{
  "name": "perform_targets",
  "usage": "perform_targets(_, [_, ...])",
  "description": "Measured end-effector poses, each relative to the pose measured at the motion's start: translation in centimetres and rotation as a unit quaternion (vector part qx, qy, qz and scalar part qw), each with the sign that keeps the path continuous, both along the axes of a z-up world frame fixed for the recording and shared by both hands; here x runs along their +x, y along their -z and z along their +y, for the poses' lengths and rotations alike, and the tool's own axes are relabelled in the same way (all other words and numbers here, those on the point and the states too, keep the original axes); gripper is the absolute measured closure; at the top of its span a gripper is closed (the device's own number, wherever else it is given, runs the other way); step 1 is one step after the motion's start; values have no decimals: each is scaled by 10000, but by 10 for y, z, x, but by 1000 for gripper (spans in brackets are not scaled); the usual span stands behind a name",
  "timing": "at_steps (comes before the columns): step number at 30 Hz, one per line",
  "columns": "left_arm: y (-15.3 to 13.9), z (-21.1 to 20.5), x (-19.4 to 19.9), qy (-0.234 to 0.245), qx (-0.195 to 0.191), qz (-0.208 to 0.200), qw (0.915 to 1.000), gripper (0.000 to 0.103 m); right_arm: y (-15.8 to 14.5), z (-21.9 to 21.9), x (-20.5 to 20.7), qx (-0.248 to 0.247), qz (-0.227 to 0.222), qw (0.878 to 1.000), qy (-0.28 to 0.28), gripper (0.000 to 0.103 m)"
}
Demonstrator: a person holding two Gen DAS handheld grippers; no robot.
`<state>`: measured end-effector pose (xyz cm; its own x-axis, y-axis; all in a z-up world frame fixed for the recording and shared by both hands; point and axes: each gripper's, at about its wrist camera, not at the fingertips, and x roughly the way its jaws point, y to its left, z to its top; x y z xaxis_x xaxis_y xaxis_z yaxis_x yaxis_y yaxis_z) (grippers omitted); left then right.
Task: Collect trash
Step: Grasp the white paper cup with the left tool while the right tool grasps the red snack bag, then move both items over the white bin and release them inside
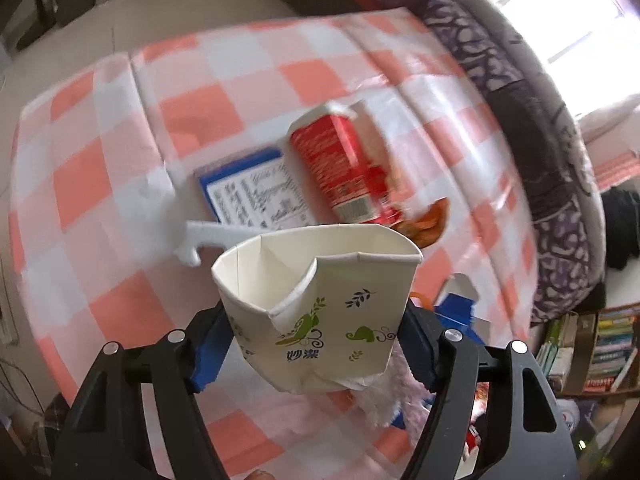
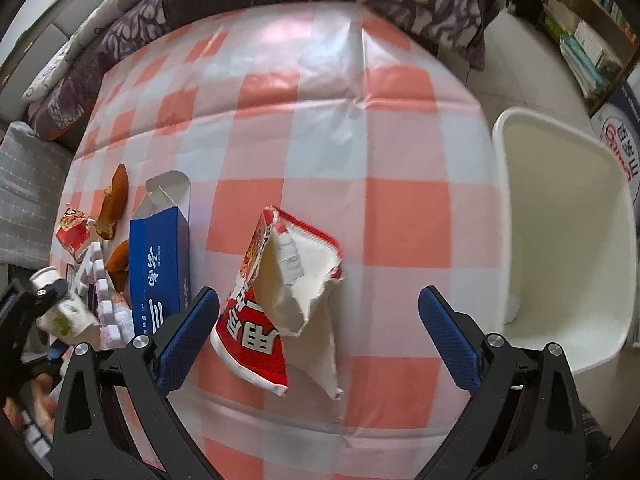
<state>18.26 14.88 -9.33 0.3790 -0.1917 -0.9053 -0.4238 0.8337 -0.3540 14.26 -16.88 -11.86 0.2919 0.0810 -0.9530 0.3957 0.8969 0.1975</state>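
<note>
Here we have the crumpled paper cup (image 1: 320, 312) pinched between the pads of our left gripper (image 1: 316, 344); it is light and flimsy, so gentle pressure at its lower wall suffices. Our right gripper (image 2: 320, 336) hangs wide open over the torn wrapper (image 2: 284, 304) on the table (image 2: 400, 216), thin and limp, best taken across its bunched red middle.

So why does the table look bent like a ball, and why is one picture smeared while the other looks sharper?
Both views use fisheye lenses, so the checked tablecloth bulges. Left wrist view: the cloth and red carton are smeared by motion, the window is blown out white, yet the paper cup between the fingers stays crisp. Right wrist view: mostly sharp, evenly lit; the torn wrapper reads clearly.
</note>
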Motion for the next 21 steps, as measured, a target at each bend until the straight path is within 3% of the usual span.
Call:
perform_targets(6, [-37, -9, -10, 321, 218, -504, 9980, 32, 12, 4, 5, 255, 81, 9995, 149, 10])
perform_targets(9, [-47, -16, -15, 474, 281, -629, 9965, 32, 19, 7, 7, 404, 181, 9989, 127, 32])
perform_targets(10, [-49, -18, -16, 525, 323, -662, 9959, 31, 18, 8, 7, 369, 133, 9992, 113, 50])
perform_targets(11, [-51, -19, -17, 572, 379, -695, 9952, 31, 15, 9, 8, 353, 84, 9993, 61, 52])
perform_targets(21, [-67, -30, -19, 769, 1005, -1070, 9862, 31, -32, 17, 6, 58, -878, 9957, -278, 55])
